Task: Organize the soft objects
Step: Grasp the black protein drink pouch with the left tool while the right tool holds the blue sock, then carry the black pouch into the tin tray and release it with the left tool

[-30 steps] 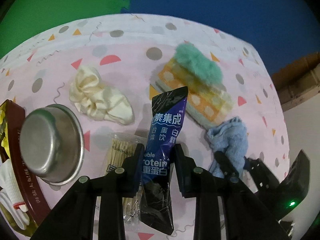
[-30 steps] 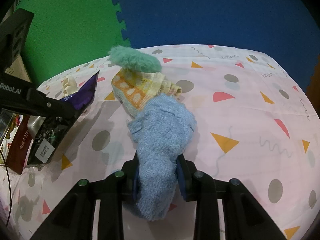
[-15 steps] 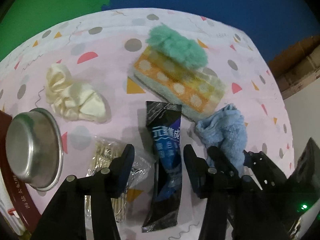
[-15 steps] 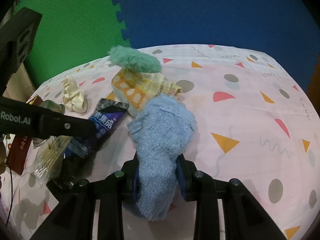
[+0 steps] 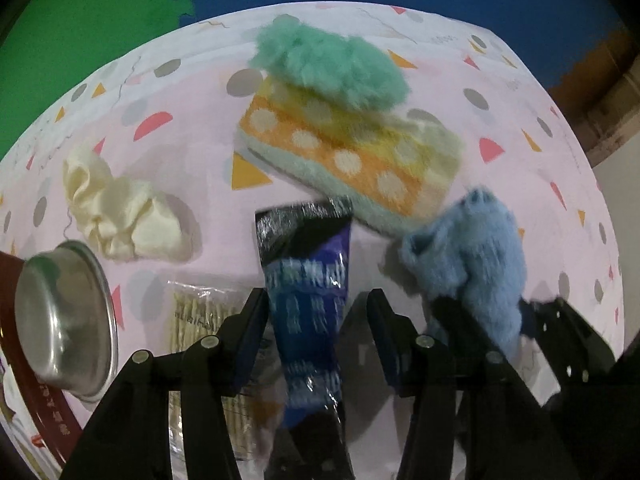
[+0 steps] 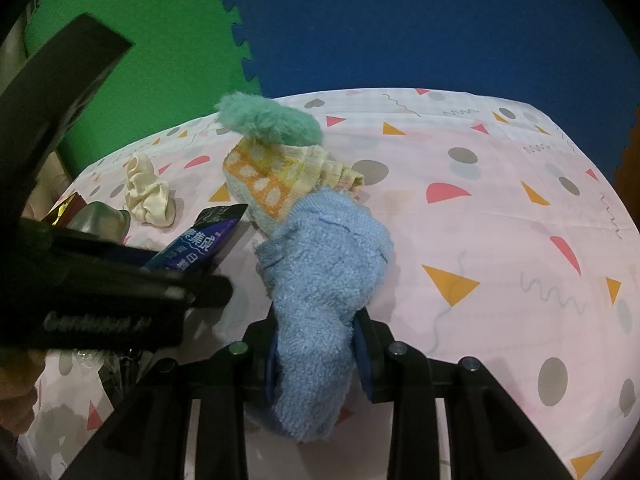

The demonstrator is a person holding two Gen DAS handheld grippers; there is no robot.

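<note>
A dark blue snack packet (image 5: pixel 308 280) lies on the pink patterned cloth (image 5: pixel 192 92) between the fingers of my left gripper (image 5: pixel 314 320). The jaws are closing, with a gap still showing on the packet's right side. My right gripper (image 6: pixel 316 344) is shut on a light blue fluffy sock (image 6: pixel 320 272), which bulges up out of the jaws; the sock (image 5: pixel 468 264) also shows at the right of the left wrist view. Behind it, a green fuzzy piece (image 5: pixel 328 68) rests on a folded orange dotted cloth (image 5: pixel 348 152). A cream scrunchie (image 5: pixel 120 212) lies to the left.
A steel bowl (image 5: pixel 64 320) sits upside down at the left, on a dark red box (image 5: pixel 36 412). A clear bag of toothpicks (image 5: pixel 200 320) lies under my left finger. Green and blue foam mats (image 6: pixel 360 20) back the table. Bare cloth (image 6: pixel 500 220) spreads to the right.
My left gripper let the packet drop flat onto the cloth, opened wide, then sank lower around it and began narrowing. The right gripper and blue sock have not moved.
</note>
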